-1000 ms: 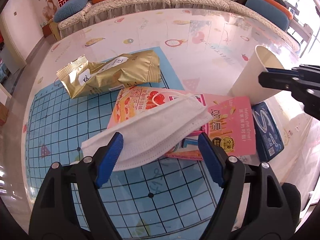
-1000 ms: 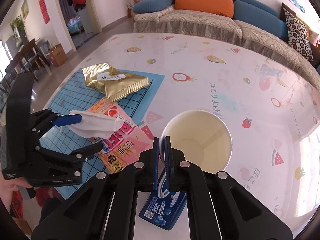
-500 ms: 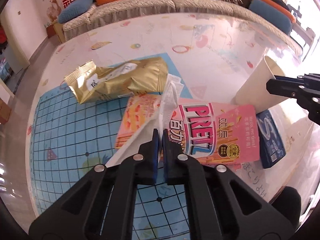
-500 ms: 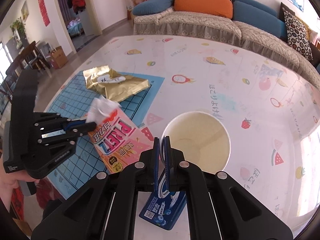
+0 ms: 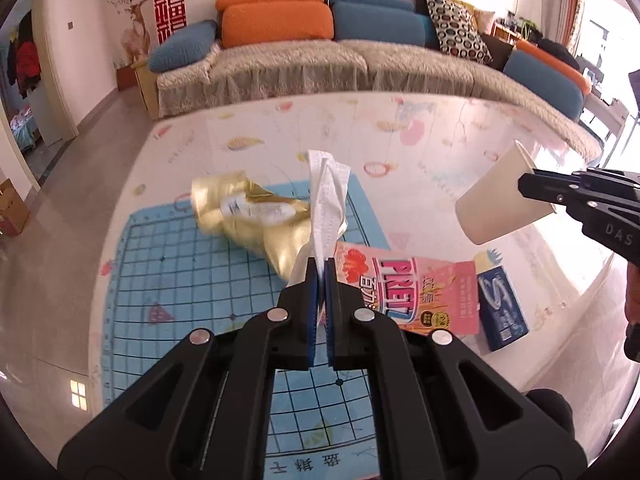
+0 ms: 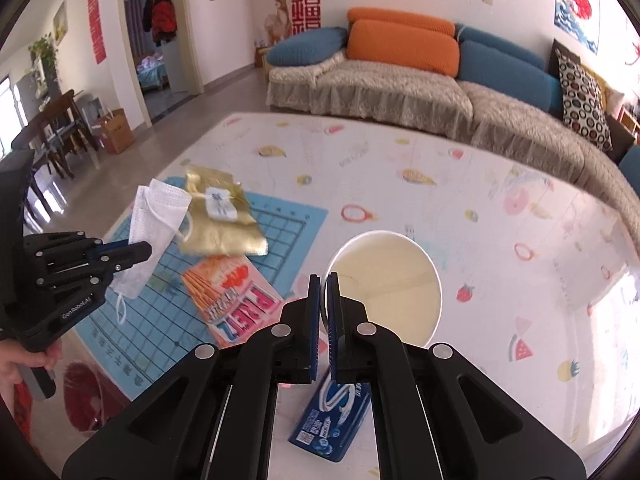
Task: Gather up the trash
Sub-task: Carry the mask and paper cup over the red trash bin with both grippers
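**Mask and cup both gripped, clear of the counter**

Left gripper (image 5: pixel 320 276) is clamped on the white face mask (image 5: pixel 328 204); mask hangs in the air above the blue grid mat (image 5: pixel 188 276). Right gripper (image 6: pixel 323 300) is pinched on the near rim of the paper cup (image 6: pixel 386 280), cup tilted and off the counter (image 6: pixel 500 240). Below: blue packet (image 6: pixel 332 420), pink Pretz box (image 6: pixel 236 300) partly on the mat. Further back, gold snack bag (image 6: pixel 220 220). Sofa (image 5: pixel 320 64) behind.
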The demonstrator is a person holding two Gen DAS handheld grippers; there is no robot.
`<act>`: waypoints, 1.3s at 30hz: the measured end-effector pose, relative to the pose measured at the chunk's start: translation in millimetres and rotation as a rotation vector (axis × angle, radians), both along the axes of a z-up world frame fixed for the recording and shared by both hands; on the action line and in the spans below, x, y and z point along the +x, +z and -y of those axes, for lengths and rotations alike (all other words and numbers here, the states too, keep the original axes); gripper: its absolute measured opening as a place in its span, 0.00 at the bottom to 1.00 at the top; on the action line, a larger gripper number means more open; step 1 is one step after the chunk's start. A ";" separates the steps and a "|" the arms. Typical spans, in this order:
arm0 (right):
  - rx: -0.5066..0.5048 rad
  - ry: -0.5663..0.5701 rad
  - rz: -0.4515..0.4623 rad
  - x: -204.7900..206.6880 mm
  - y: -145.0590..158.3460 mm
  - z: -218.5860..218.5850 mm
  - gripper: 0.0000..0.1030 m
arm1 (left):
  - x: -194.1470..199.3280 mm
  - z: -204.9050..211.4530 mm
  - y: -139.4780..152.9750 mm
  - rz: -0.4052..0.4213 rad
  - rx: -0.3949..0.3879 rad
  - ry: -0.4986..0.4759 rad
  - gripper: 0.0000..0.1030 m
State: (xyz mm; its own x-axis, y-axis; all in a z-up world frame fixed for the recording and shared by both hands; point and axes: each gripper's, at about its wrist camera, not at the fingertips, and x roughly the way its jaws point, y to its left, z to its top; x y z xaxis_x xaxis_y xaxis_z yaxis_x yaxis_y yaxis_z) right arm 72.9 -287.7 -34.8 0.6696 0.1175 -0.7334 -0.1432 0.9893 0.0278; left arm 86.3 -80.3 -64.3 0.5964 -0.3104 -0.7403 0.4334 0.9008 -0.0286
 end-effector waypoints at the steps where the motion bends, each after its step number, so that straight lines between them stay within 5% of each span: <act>1: 0.000 0.012 0.009 -1.2 5.8 -5.1 0.04 | -1.6 -3.1 4.0 0.002 -0.009 0.003 0.02; 7: 0.019 0.090 0.051 -6.2 31.3 -41.8 0.04 | -14.2 -28.6 21.4 0.034 -0.008 0.043 0.02; 18: 0.100 0.338 0.043 -20.1 40.5 -154.4 0.04 | -70.2 -141.5 32.3 0.060 0.002 0.237 0.02; 39: 0.148 0.840 -0.175 -95.5 -22.1 -413.6 0.04 | -232.1 -362.9 -48.0 -0.101 0.046 0.780 0.02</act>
State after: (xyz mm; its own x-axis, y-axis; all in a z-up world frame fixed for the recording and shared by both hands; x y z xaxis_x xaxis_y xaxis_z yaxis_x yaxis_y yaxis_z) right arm -22.5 125.9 -56.9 0.1977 0.6241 -0.7559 -0.8058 0.5426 0.2373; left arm -145.7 282.6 -112.2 0.5583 0.2021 -0.8047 -0.3271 0.9449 0.0103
